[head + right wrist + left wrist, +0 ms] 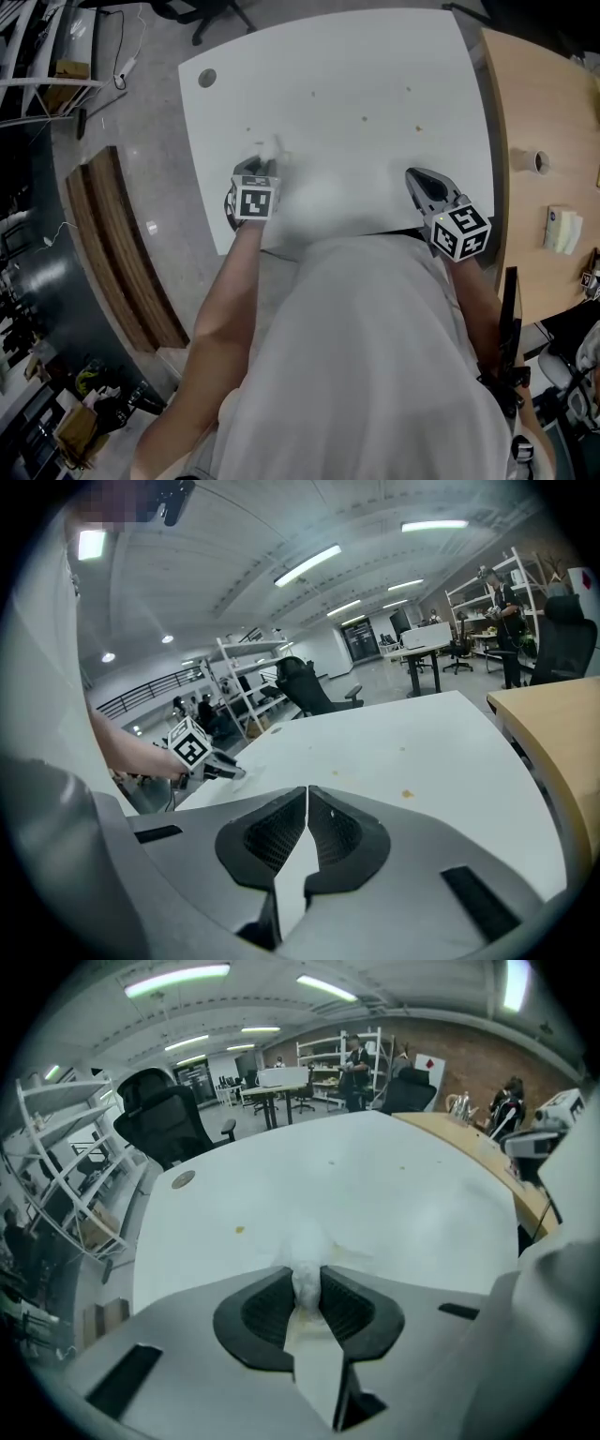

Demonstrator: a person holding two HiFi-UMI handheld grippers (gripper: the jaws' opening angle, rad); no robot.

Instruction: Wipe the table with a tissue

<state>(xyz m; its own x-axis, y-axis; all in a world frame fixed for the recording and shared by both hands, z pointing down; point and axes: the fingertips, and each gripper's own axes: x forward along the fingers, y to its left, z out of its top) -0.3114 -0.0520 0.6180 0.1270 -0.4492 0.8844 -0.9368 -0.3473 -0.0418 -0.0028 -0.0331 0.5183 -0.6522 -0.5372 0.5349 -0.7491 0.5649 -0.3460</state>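
tissue (307, 1274) | pinched between left claw (307, 1290) jaws | on table (375, 1194)

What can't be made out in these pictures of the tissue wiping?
The tissue: head view, blurred; whether it touches the table is unclear.
The table's near edge: head view, hidden behind the person's shirt.
The specks on the table: too small to name in any view.
The tissue's pinched part: left gripper view, covered by the left gripper.
Things on the wooden desk: head view, too small.
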